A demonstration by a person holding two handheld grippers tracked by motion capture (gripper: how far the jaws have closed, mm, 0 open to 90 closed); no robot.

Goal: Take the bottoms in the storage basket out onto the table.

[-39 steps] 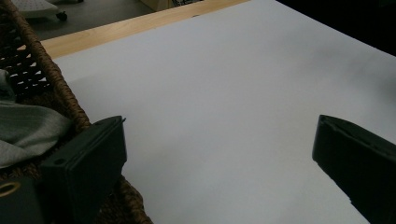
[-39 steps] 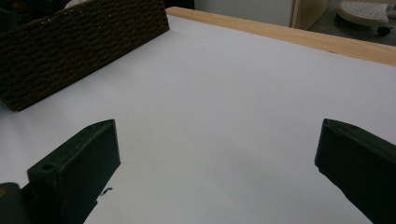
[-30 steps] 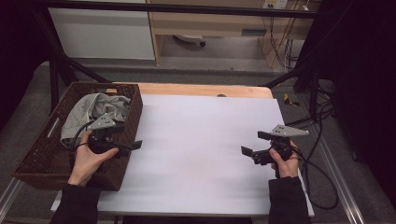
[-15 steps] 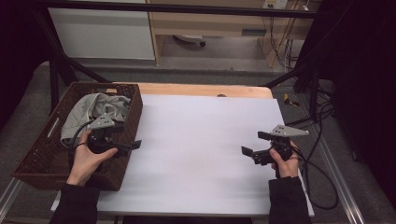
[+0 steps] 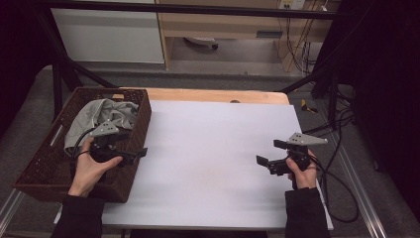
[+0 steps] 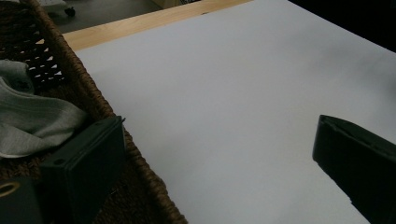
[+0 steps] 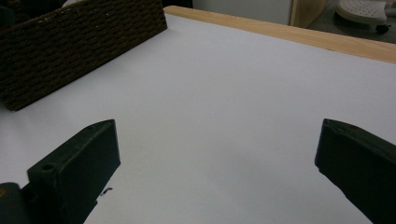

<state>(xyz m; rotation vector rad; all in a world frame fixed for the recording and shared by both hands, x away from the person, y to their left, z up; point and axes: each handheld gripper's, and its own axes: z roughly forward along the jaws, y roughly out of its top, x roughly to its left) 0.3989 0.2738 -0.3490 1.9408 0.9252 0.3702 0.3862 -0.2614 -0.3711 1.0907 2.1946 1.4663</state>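
Grey cloth lies bunched in the wicker basket, untouched; left gripper over the basket rim and right gripper both gape empty, so everything remains.

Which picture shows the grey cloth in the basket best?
The high view: the whole crumpled cloth lies in the basket, just beyond the left hand-held gripper. The left gripper view catches just a corner; the right gripper view shows the basket's outer wall.

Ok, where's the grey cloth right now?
In the high view, the grey cloth lies bunched in the wicker basket at the table's left, just beyond the left gripper.
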